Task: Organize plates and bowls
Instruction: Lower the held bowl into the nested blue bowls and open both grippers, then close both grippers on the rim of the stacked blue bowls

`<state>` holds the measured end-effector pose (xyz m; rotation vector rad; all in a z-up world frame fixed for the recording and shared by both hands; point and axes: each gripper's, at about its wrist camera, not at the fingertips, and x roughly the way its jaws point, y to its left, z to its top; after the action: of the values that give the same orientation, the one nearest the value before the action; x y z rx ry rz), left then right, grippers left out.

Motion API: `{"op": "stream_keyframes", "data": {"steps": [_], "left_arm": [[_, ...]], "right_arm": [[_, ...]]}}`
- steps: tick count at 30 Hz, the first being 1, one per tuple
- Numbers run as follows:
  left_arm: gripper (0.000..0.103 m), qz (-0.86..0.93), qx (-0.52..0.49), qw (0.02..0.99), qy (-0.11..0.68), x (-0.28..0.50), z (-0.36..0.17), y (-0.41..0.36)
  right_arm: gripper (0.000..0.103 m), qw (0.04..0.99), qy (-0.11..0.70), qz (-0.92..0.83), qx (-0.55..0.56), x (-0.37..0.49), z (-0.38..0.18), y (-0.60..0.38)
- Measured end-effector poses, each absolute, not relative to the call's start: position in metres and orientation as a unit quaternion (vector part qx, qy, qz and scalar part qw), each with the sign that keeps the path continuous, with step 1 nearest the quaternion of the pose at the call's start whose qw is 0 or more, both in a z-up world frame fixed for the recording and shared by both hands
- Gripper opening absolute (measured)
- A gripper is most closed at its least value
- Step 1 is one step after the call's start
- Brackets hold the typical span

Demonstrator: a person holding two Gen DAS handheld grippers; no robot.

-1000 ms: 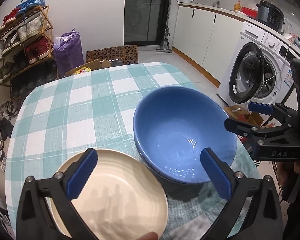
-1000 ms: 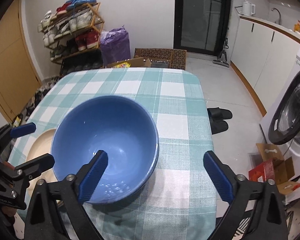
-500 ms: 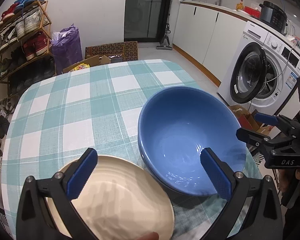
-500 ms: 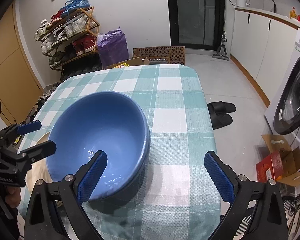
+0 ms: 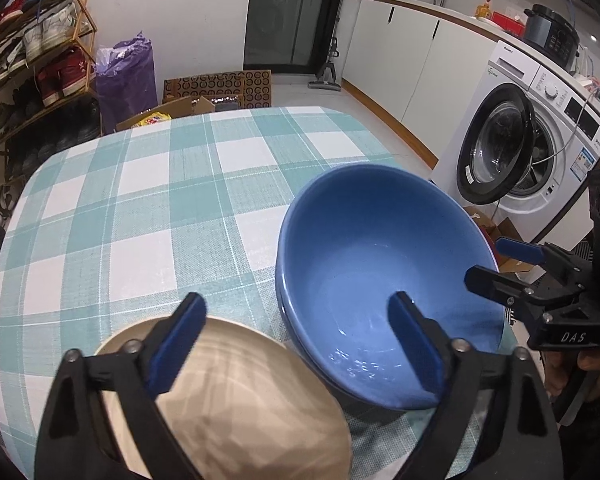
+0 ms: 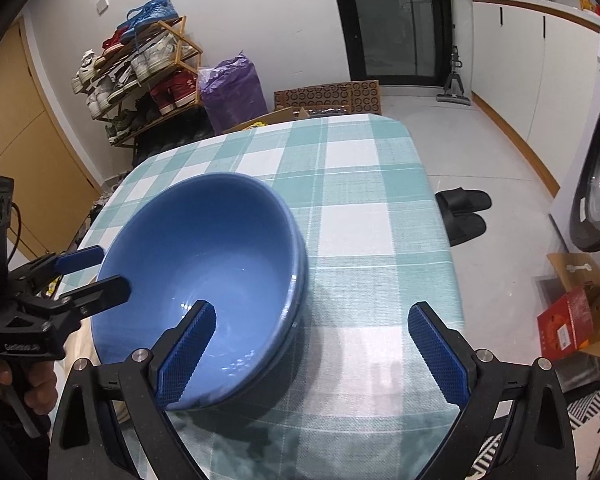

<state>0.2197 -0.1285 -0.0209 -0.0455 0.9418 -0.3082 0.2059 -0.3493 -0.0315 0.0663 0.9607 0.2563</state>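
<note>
- The counter, under a teal-and-white checked cloth, fills the middle of both views; compared with a second ago it looms nearer as both tools come down toward the dishes.
- The blue bowls, two nested as the doubled rim in the right wrist view suggests, sit at centre right of the left wrist view and at lower left of the right wrist view. They take up more of each frame than they did a second ago.
- The cream plate lies at the bottom left of the left wrist view, just beside the bowls, its edge seemingly tucked under their rim; it too has grown in frame.
- The left tool has its jaws spread, though they have just been closing a little. One finger hangs over the plate and the other over the bowl's hollow, neither visibly pressing on anything.
- The right tool stays spread wide, one finger inside the bowl's near wall, the other over bare cloth, so the rim stands between them but is not pinched.
- This looks like an approach to a grasp; nothing is lifted yet, and the sorting appears barely begun.
</note>
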Motion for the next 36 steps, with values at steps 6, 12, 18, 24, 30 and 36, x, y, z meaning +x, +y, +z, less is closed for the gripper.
{"op": "stream_keyframes", "data": {"steps": [6, 12, 18, 24, 30, 36], "left_arm": [[0.080, -0.151, -0.025, 0.877, 0.456, 0.223, -0.024, -0.130], [0.057, -0.157, -0.027, 0.869, 0.469, 0.227, -0.030, -0.131], [0.046, -0.169, -0.032, 0.863, 0.475, 0.228, -0.033, -0.132], [0.037, -0.168, -0.017, 0.865, 0.473, 0.226, -0.031, -0.137], [0.034, -0.166, -0.018, 0.865, 0.472, 0.226, -0.032, -0.135], [0.034, -0.162, -0.017, 0.865, 0.474, 0.227, -0.036, -0.138]], "right_arm": [[0.084, 0.872, 0.468, 0.139, 0.036, 0.212, -0.040, -0.340], [0.075, 0.867, 0.474, 0.148, 0.038, 0.213, -0.045, -0.335], [0.063, 0.865, 0.477, 0.149, 0.043, 0.214, -0.047, -0.335], [0.050, 0.865, 0.475, 0.155, 0.045, 0.212, -0.046, -0.333], [0.040, 0.869, 0.469, 0.152, 0.040, 0.209, -0.047, -0.329], [0.039, 0.874, 0.460, 0.148, 0.047, 0.207, -0.048, -0.331]]}}
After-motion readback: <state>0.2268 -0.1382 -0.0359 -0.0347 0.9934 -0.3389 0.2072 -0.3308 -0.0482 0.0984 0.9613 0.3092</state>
